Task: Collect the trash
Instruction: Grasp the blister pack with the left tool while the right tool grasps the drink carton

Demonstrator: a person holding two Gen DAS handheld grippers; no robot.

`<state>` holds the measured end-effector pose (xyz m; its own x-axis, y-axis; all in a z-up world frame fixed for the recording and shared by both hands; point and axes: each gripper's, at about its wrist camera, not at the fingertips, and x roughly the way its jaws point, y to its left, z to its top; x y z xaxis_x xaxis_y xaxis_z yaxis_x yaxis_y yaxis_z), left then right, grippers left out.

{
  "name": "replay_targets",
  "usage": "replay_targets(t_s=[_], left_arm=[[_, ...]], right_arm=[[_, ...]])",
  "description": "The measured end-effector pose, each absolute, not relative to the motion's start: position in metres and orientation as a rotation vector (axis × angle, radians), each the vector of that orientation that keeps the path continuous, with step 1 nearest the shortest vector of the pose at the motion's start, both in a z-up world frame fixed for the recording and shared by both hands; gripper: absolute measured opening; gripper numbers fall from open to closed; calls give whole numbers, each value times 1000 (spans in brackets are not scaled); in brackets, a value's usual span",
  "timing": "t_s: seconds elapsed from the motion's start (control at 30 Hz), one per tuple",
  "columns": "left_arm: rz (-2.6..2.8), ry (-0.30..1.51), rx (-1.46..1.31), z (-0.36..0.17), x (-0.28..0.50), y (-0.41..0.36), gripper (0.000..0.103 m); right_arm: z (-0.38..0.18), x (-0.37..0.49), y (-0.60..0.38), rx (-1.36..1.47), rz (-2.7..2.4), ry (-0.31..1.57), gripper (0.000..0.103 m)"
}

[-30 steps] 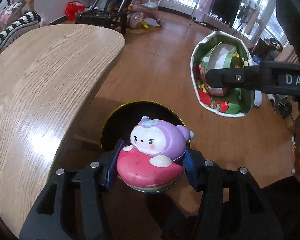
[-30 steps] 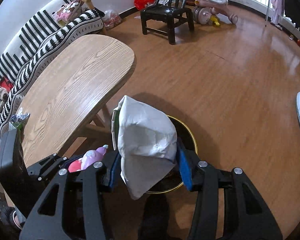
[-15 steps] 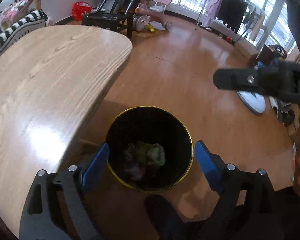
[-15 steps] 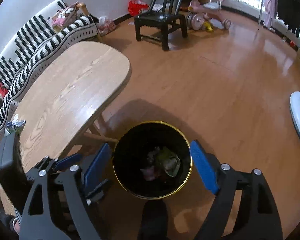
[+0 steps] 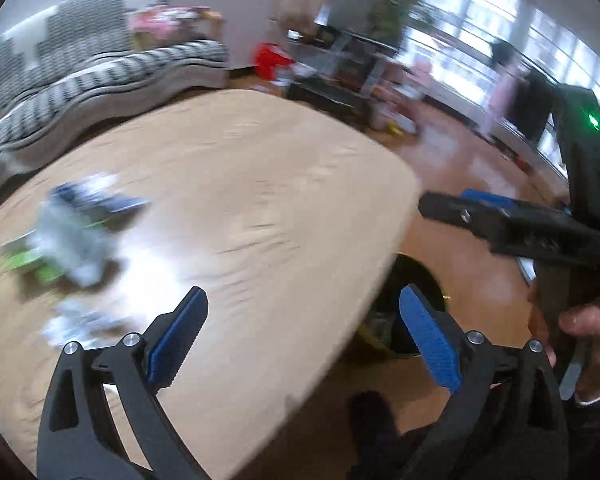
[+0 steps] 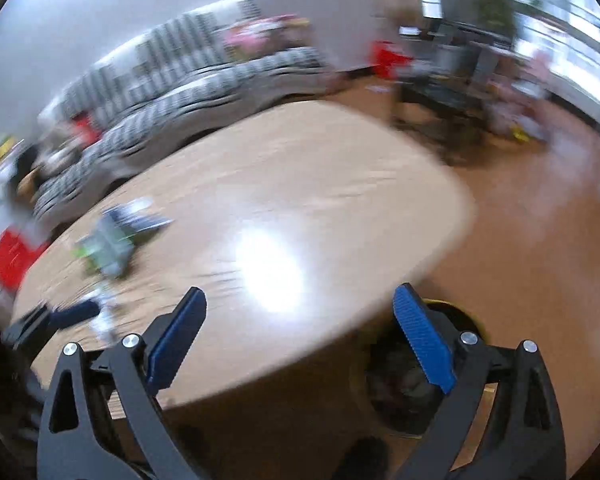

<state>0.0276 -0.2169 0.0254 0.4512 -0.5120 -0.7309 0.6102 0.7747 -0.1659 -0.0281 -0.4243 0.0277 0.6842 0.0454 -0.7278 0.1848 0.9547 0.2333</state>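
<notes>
1. The trash you are after lies on the wooden table (image 5: 236, 216), toward its left side: a blurred heap of green and silvery wrappers (image 5: 60, 248) with a blue-and-white packet (image 5: 96, 198) just beyond it, and a smaller pale scrap (image 5: 80, 322) nearer your edge. The right wrist view shows the same wrappers (image 6: 106, 248); blur hides their details.

2. The black bin (image 5: 410, 304) with its gold rim stands on the floor, tucked partly under the table's right edge. Something lies inside it (image 6: 400, 380), too dim to identify.

3. Your left gripper (image 5: 302, 338) is spread wide with nothing between its blue pads (image 5: 176, 338); it hangs over the table's near right edge.

4. Your right gripper (image 6: 300, 336) is also spread wide and holds nothing, over the same edge, its right pad (image 6: 422, 338) above the bin. The left wrist view shows it from the side (image 5: 520, 224), your hand (image 5: 580, 344) around its handle.

5. Beyond the table's far edge runs a striped sofa (image 5: 100, 76); a dark chair (image 6: 440, 96) stands on the wooden floor (image 6: 540, 220).
</notes>
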Motion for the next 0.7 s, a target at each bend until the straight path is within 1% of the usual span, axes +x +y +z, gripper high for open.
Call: replay_targets(t_s=[0.13,0.27,0.4,0.53,0.6,0.7], left_arm=[[-542,882,20,21,39,-131,94],[-401,902,-58,10,39,-68,94],[-395,958,-139,-5,44,-31,94],[-291,948,-75,-15,44,-10,94],[-276,942,-88,-18,46,-4,94],[-271,958,-105,-24,55,-1,94]], right_arm=[[31,4,-341,216,122,832,91],[25,27,-288,162,254,865,91],[19,43,-254,119,321,877,90],[9,60,-235,18,382,883,89],[-6,75,-225,-26,414,919,82],[-25,92,-217,-50,449,957,77]])
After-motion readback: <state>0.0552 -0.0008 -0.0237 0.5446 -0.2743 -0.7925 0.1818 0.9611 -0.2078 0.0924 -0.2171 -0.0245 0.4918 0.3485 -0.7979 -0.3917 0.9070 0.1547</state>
